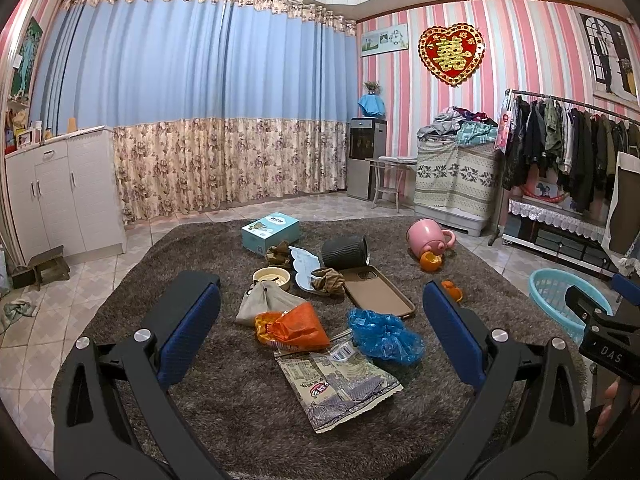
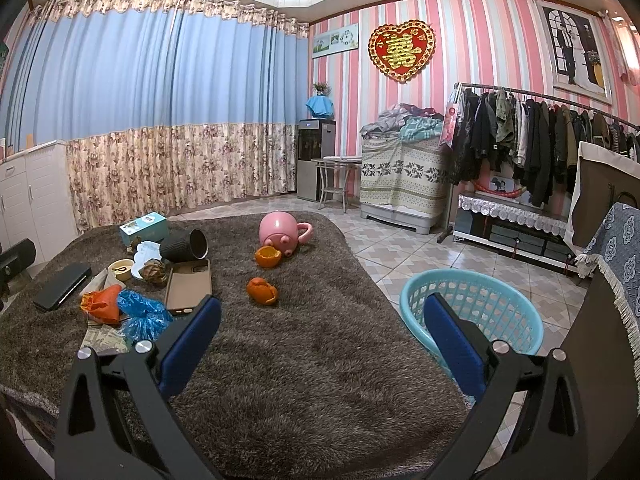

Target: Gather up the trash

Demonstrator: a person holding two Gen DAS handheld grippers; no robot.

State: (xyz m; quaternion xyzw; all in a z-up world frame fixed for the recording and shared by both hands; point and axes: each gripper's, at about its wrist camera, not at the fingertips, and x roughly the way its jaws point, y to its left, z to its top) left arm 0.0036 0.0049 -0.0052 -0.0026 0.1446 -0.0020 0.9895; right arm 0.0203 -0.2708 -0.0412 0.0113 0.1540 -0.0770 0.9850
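Trash lies near the desk's left edge: an orange wrapper (image 1: 296, 326), a blue bag (image 1: 384, 336), a printed packet (image 1: 340, 388). All are light and crinkly, best pinched at a bunched fold. Both claws, left (image 1: 320, 328) and right (image 2: 322, 336), are spread wide and empty.

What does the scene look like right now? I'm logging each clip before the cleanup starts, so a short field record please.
surface: shaggy brown rug
bin: light blue basket on the tiled floor beside the rug, nothing visible inside
trash: orange bag, blue bag, printed wrapper, two orange peels
other items: pink mug tipped over, black cup on its side, phone case, teal box
left gripper: open, empty
right gripper: open, empty
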